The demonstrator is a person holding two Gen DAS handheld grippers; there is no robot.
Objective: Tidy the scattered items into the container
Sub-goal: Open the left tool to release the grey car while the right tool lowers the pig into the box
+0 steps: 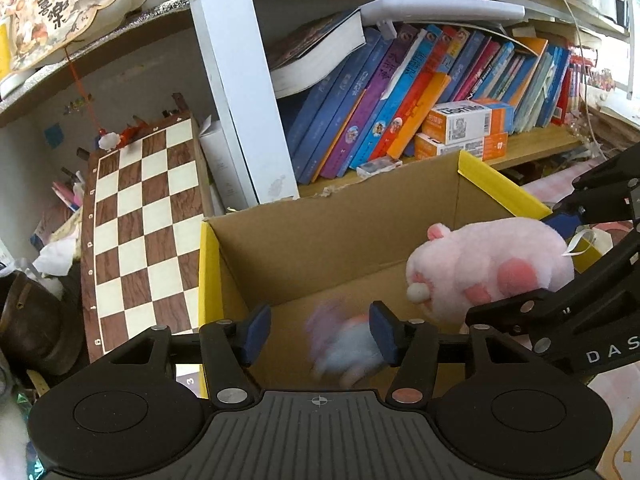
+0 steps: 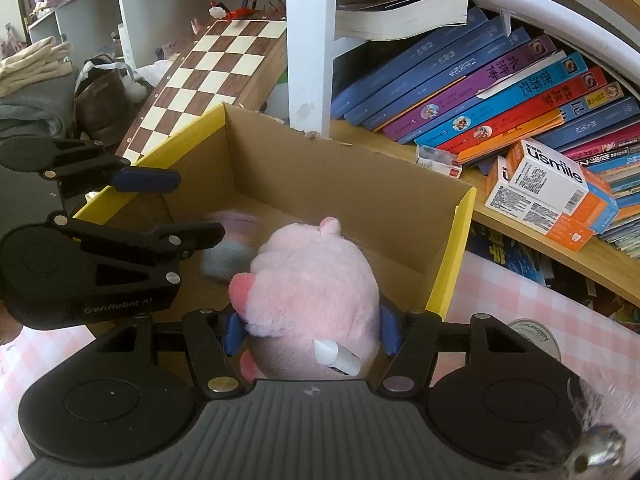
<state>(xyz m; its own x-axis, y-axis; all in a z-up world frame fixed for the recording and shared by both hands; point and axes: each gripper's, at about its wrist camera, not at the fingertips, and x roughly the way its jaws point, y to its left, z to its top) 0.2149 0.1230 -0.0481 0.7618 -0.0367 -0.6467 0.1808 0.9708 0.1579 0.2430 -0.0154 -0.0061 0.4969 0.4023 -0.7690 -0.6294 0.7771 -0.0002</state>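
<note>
A cardboard box (image 1: 332, 236) with yellow rim flaps stands open in front of the shelves; it also shows in the right wrist view (image 2: 344, 184). My left gripper (image 1: 318, 328) is open above the box. A blurred purple and blue plush (image 1: 344, 344) is just below its fingers, over the box floor; in the right wrist view this plush (image 2: 228, 248) is blurred too. My right gripper (image 2: 310, 330) is shut on a pink plush (image 2: 316, 280) and holds it over the box's near right corner. The pink plush (image 1: 488, 264) shows at right in the left wrist view.
A chessboard (image 1: 140, 232) leans left of the box. Leaning books (image 1: 400, 96) and orange and white cartons (image 1: 464, 128) fill the wooden shelf behind. A white post (image 1: 240, 80) stands behind the box. A pink checked cloth (image 2: 520, 304) covers the table. A brown bag (image 2: 100, 100) sits far left.
</note>
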